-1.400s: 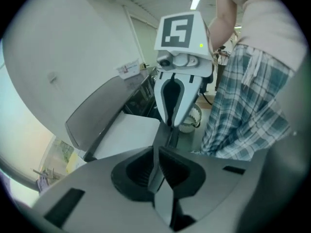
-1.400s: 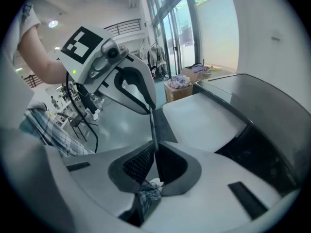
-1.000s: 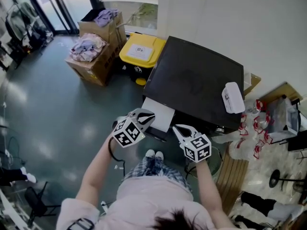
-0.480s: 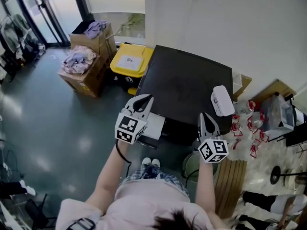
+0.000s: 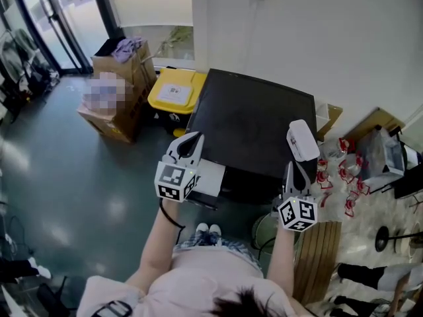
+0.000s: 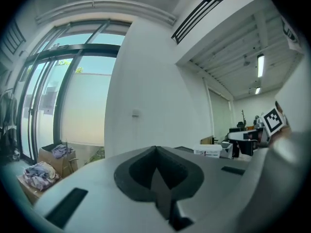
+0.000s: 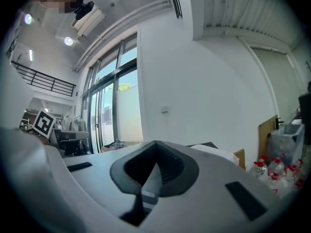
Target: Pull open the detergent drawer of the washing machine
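**Head view, looking steeply down.** The black-topped washer [image 5: 251, 121] fills the centre of the frame, set against a white wall. Its white drawer [image 5: 210, 176] juts out past the front edge at the washer's lower left corner.

- **Left gripper** [image 5: 193, 139]: it lies just left of the drawer in the frame and overlaps the washer's left edge. Its own view shows the jaws pressed together with nothing between them.
- **Right gripper** [image 5: 291, 169]: it sits at the washer's lower right corner. Its jaws are likewise closed and empty.

**Containers.**

- A white tub [image 5: 303, 139] lies on the washer top at its right edge. Its lid is on and its contents are hidden.
- A bin [image 5: 173, 90] with a shut yellow lid stands just left of the washer.
- Two open cardboard boxes stand further to the upper left. The rear box [image 5: 135, 63] holds purple cloth [image 5: 125, 45].
- The front box [image 5: 109, 123] has its contents masked in this view. The left gripper view shows it heaped with clothes [image 6: 36, 170].
- Red-capped bottles [image 5: 330, 174] cluster at the right of the frame, beside a clear bag [image 5: 383, 156].
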### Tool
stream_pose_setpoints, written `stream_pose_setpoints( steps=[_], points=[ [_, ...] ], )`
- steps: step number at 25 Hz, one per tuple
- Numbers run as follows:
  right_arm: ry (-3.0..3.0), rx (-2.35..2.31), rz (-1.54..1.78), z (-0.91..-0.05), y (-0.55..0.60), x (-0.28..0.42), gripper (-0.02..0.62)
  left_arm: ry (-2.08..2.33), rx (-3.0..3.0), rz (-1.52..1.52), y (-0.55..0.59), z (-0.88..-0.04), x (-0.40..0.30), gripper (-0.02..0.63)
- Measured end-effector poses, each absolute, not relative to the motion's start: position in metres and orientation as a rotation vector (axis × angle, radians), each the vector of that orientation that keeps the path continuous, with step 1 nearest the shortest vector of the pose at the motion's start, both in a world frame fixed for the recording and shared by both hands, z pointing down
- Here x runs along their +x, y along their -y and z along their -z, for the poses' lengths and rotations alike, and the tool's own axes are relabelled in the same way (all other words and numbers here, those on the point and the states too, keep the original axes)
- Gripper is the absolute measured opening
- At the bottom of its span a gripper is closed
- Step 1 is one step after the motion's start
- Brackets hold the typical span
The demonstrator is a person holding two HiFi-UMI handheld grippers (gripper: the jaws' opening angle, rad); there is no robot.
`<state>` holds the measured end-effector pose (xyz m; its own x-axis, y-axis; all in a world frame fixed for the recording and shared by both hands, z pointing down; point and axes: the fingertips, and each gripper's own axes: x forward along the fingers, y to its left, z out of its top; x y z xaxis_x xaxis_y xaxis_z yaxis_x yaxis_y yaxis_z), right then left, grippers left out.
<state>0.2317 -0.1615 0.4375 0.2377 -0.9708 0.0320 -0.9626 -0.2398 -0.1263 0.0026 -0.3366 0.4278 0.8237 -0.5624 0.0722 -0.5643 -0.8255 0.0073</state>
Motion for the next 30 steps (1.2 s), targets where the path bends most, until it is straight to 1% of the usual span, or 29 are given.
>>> stream_pose_setpoints(
  steps=[10,30],
  points=[
    [-1.848,-2.453,0.105,-0.429,0.157,0.245,0.014,0.885,2.982,-0.099,0.33,-0.431,0.005,0.025],
    [-1.857,-2.494,0.101,-0.431,0.161,0.242,0.014,0.874,2.963,-0.113,0.335,-0.437,-0.001,0.025]
  ],
)
